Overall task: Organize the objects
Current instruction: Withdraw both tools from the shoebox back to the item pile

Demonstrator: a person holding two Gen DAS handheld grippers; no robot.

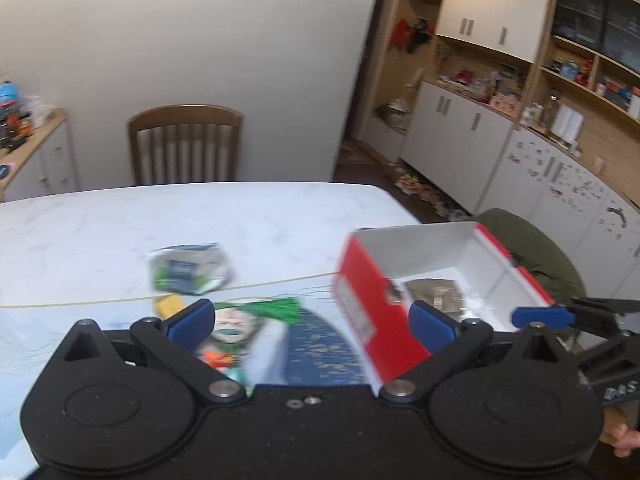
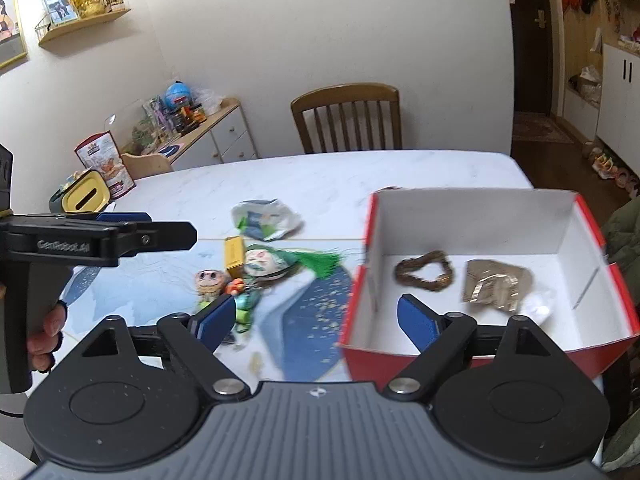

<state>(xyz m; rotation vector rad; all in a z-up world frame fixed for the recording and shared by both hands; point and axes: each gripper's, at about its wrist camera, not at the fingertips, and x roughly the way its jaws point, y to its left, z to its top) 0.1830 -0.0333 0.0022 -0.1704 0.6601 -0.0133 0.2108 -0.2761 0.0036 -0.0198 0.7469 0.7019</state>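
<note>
Overhead, the table (image 2: 328, 184) carried a red box (image 2: 472, 272) at three o'clock, holding a bracelet (image 2: 424, 272) and a foil packet (image 2: 496, 284). Trinkets (image 2: 256, 268) lay at nine o'clock of it. Both the left gripper (image 1: 312, 320) and right gripper (image 2: 316, 316) gaped wide, empty.

Box (image 2: 480, 240) holds bracelet (image 2: 424, 271); trinkets (image 2: 256, 272) lie left on table (image 2: 320, 176).

Your white marble counter (image 2: 360, 176) carries a blue mat (image 2: 304, 320), a red box (image 2: 472, 276), a crumpled packet (image 2: 266, 220) and small trinkets (image 2: 240, 276).
</note>
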